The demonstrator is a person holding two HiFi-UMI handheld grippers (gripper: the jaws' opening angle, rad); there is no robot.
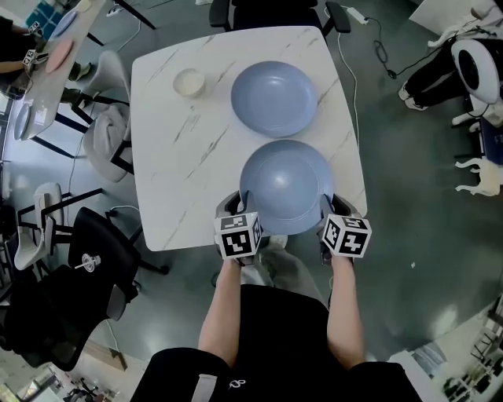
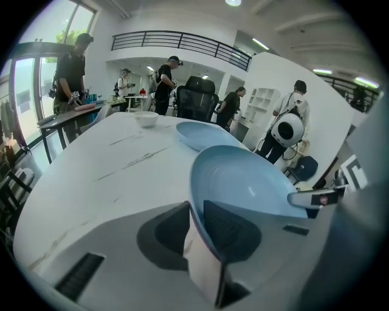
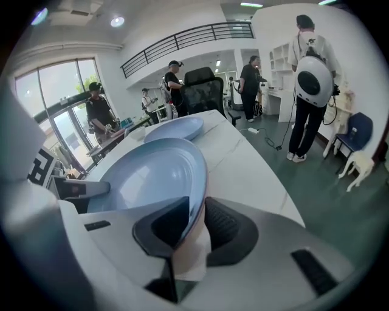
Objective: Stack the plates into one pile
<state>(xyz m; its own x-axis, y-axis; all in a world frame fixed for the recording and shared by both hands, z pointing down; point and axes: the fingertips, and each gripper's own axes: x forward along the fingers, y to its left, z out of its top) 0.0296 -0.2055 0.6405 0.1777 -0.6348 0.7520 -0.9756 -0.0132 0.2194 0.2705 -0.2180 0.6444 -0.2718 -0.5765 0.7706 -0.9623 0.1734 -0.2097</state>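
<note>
The nearer blue plate (image 1: 287, 187) sits at the lower centre of the head view, its near rim reaching out past the table's near edge, and it is caught on both sides. The left gripper (image 1: 242, 204) is clenched on the plate's left rim; in the left gripper view (image 2: 196, 228) the rim runs down between the two dark pads, which press on it, and the plate (image 2: 249, 182) rises tilted to the upper right of that frame. The right gripper (image 1: 328, 206) grasps the opposite rim in the same way; in the right gripper view (image 3: 197, 225) the rim is pinched between the pads and the plate (image 3: 152, 176) spreads towards the left of the frame. Whether the plate touches the tabletop cannot be told. Just beyond it, above it in the head view and apart from it, the second blue plate (image 1: 274, 98) lies flat on the white marbled table (image 1: 173, 165). A small pale bowl (image 1: 189, 82) stands to the upper left of that plate, well apart from the held one. A black chair (image 1: 275, 12) stands at the table's far edge, and several people (image 3: 310, 79) stand in the room behind.
</note>
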